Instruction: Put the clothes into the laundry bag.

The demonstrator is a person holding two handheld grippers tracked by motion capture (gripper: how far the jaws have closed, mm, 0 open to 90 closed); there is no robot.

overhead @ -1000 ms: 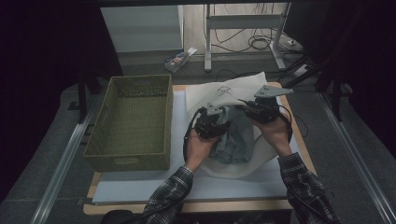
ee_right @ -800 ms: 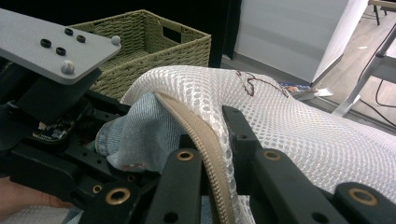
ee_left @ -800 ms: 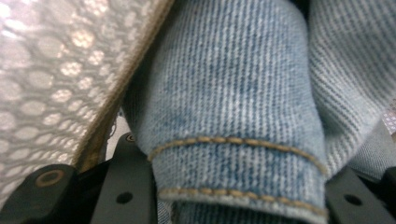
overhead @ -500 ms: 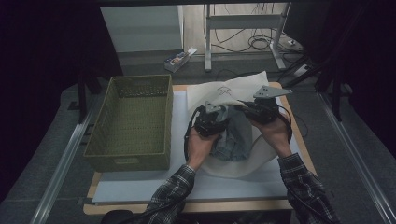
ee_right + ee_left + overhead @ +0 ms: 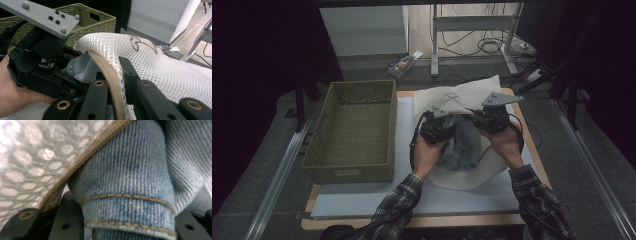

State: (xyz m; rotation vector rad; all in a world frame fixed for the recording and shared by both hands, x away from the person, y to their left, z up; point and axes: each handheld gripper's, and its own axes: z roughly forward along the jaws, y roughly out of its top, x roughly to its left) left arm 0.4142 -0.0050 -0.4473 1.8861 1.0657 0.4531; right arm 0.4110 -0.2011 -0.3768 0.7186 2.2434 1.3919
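Stuffing the blue denim garment [image 5: 460,142] into the white mesh zip bag [image 5: 460,100] mid-worktop

Left gripper [image 5: 438,129] fingers are clamped on the denim hem, right gripper [image 5: 488,119] fingers pinch the bag's tan zipper edge — I'd keep that edge lifted and push the denim deep, away from the zipper.

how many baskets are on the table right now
1: the green woven basket sits on the table's left side, beside the white mesh bag both grippers are working on.
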